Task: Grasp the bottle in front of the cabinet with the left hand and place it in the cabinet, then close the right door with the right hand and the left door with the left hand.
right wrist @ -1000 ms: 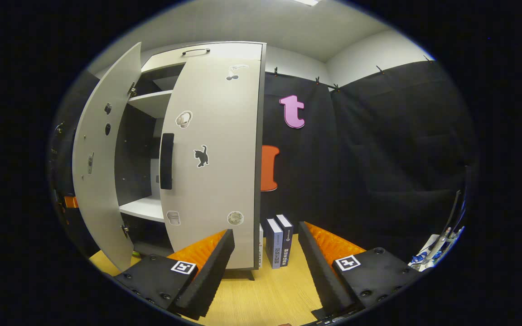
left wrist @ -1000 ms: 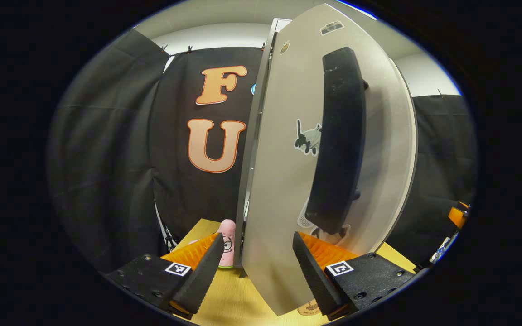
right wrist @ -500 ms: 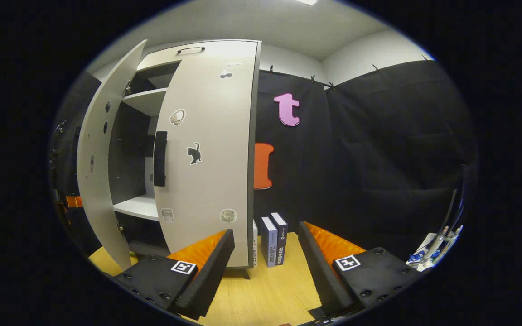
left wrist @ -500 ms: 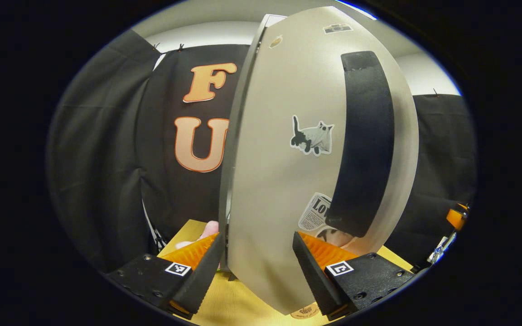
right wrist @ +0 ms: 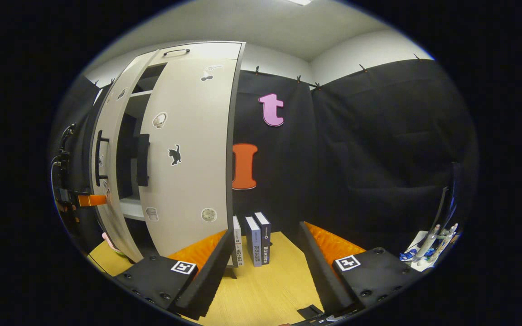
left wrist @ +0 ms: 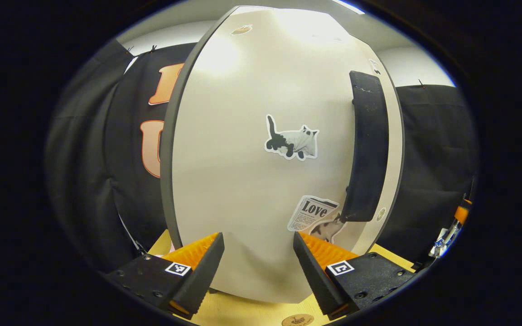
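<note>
Two doors: both belong to the cabinet (right wrist: 188, 50), which serves as landmark for all positions below.
Left door (left wrist: 261, 172): partly shut; a narrow dark gap remains between it and the right door (right wrist: 188, 149) in the right gripper view.
Right door: lies flat across the cabinet front.
Left gripper (left wrist: 257, 265): fingers spread apart, close up against the outer face of the left door; whether the tips touch the panel cannot be told. In the right gripper view it appears at the cabinet's left edge (right wrist: 89, 199).
Right gripper (right wrist: 265, 267): fingers apart, holding nothing, well clear of the cabinet, above the wooden table (right wrist: 265, 294).
Left door handle (left wrist: 367, 145): dark vertical bar near the door's free edge.
Stickers: a cat sticker (left wrist: 292, 143) at mid-door, a newspaper sticker (left wrist: 310, 213) below it.
Bottle: location cannot be told; the gap into the cabinet is too dark.
Books (right wrist: 254, 240): standing upright on the table, just beside the cabinet's right side.
</note>
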Tool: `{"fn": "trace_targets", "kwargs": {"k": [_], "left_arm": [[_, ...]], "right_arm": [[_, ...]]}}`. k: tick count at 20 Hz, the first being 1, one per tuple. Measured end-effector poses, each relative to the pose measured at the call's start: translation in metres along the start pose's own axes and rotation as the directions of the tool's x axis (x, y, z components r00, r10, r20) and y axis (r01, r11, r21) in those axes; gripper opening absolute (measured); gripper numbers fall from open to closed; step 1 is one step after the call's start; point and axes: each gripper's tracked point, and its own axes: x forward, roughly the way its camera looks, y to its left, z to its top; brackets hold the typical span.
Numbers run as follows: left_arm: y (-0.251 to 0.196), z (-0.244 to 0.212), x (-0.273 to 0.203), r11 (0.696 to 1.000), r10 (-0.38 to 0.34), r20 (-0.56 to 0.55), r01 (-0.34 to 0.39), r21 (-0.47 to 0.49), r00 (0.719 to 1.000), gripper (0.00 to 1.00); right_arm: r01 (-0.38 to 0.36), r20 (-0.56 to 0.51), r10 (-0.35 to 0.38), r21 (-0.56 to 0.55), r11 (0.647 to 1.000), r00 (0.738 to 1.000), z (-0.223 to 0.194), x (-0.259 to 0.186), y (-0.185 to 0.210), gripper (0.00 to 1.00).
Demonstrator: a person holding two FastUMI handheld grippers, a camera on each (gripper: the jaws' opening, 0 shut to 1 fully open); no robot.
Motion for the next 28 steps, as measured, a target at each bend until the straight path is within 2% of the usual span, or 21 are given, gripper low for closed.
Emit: {"fn": "trace_targets", "kwargs": {"k": [10,20,28], "left_arm": [[-0.001,-0.002,0.007,0.998,0.009,-0.005,-0.009,-0.056,1.000,0.94],[0.004,-0.003,0.012,0.993,0.082,-0.032,-0.085,-0.083,0.996,0.94],[-0.012,-0.004,0.017,0.991,0.109,-0.046,-0.112,-0.067,0.993,0.94]], "right_arm": [[0.002,-0.008,-0.003,-0.015,1.000,1.000,0.002,0.001,-0.001,0.95],[-0.051,-0.022,0.051,-0.027,0.998,0.998,0.014,0.041,-0.015,0.95],[-0.071,-0.029,0.070,-0.026,0.997,0.997,0.019,0.068,-0.033,0.95]]}}
